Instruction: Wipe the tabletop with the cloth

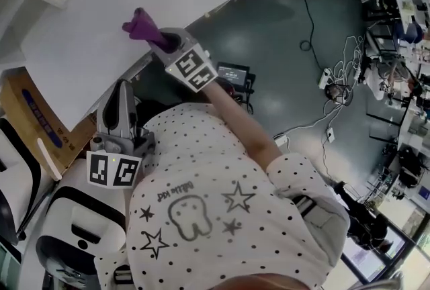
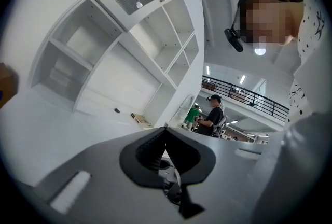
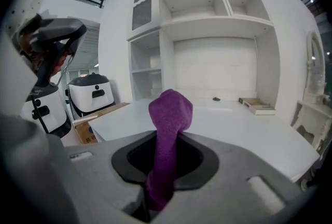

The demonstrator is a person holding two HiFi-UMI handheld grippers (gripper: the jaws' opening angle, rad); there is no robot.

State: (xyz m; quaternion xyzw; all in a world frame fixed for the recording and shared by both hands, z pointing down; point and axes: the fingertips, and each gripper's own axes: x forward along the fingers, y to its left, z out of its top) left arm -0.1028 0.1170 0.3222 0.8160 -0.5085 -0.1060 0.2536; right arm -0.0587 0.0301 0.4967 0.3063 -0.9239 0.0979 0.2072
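Note:
A purple cloth [image 1: 142,25] hangs bunched over the near edge of the white tabletop [image 1: 101,13]. My right gripper [image 1: 161,39] is shut on the cloth. In the right gripper view the cloth [image 3: 169,116] stands up from between the jaws of the right gripper [image 3: 165,166], with the tabletop [image 3: 233,124] beyond it. My left gripper [image 1: 122,87] is held low at the left, off the table beside the person's body. In its own view the left gripper [image 2: 166,132] points up toward white shelves, jaws together with nothing between them.
A cardboard box [image 1: 27,114] and white wheeled machines [image 1: 74,228] stand left of the table. Cables [image 1: 329,80] and a small device [image 1: 232,72] lie on the grey floor. A book [image 3: 257,105] lies at the table's far side below the shelf unit [image 3: 207,10].

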